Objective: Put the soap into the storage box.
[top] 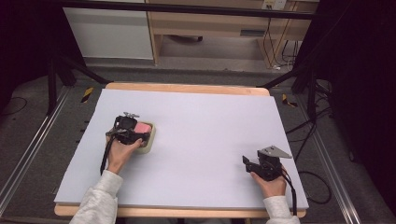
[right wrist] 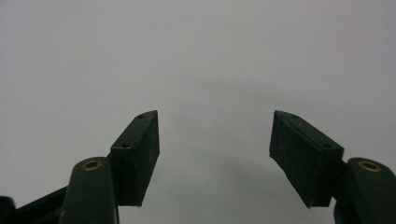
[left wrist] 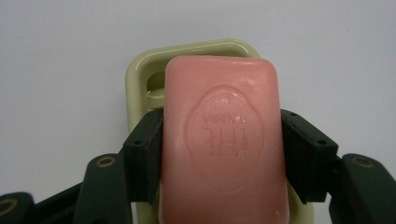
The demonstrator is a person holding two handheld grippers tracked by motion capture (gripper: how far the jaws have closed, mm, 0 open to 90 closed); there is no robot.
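Left gripper (left wrist: 222, 154) fingers clamped on pink soap bar (left wrist: 222, 140) over pale-green soap dish (left wrist: 137, 79), frame centre. Right gripper (right wrist: 215, 154) fingers apart, idle. Risk: smooth soap slipping out.

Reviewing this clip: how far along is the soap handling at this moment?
Done: the left gripper has its jaws pressed against both long sides of the pink soap bar, which lies over the pale green soap dish. In hand: that grasp; whether the bar is being lifted out or set in, I cannot tell. Left: releasing or moving the bar. The right gripper is open over the bare white table surface.
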